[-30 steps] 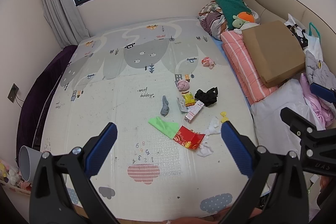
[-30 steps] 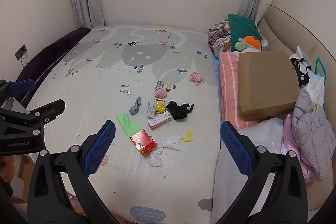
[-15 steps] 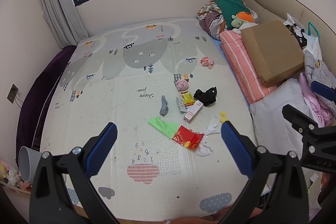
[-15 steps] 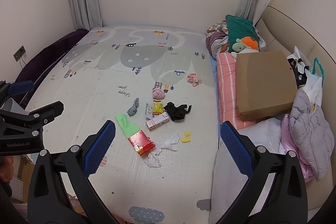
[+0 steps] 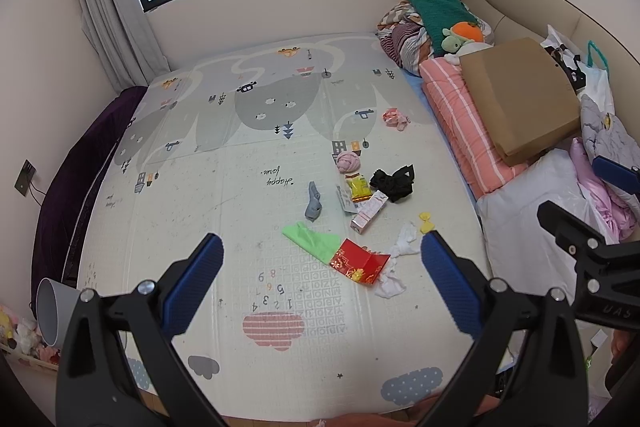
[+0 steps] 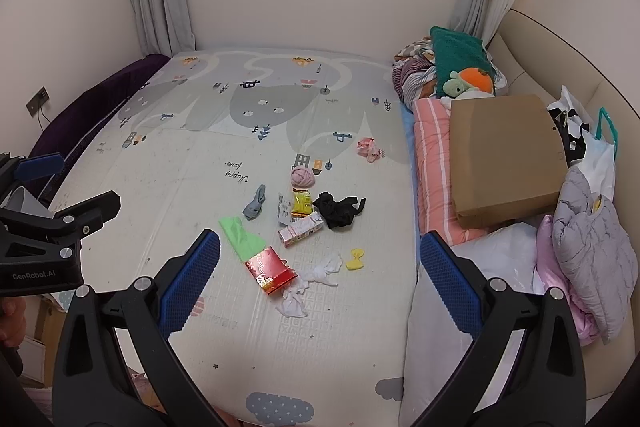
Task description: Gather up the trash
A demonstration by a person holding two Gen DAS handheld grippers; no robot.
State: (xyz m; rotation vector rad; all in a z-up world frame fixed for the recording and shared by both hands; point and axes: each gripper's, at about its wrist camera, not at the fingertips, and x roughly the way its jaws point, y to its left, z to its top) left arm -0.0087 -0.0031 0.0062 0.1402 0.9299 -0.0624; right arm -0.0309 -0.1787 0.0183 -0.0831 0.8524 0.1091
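Note:
Litter lies in a cluster on the patterned play mat [image 5: 224, 195]: a red packet [image 5: 359, 262] [image 6: 271, 270], a green wrapper [image 5: 312, 238] [image 6: 241, 237], crumpled white tissue [image 5: 396, 263] [image 6: 310, 285], a pink carton [image 5: 369, 214] [image 6: 301, 229], a yellow snack bag [image 5: 357, 186] [image 6: 301, 203] and a yellow scrap [image 5: 425, 221] [image 6: 355, 259]. My left gripper [image 5: 322, 283] is open and empty, high above the mat's near part. My right gripper [image 6: 320, 281] is open and empty too, to the right of the left one.
A grey sock [image 5: 313, 202], black cloth [image 5: 392, 181], a pink ball [image 5: 349, 161] and a pink cloth [image 5: 394, 118] also lie on the mat. Bedding, a cardboard box [image 5: 520, 99] and bags line the right. A white bin [image 5: 50, 309] lies at the near left.
Both views have shifted slightly; the litter cluster sits a little nearer the frame centre. Both grippers stay open and nothing has been picked up.

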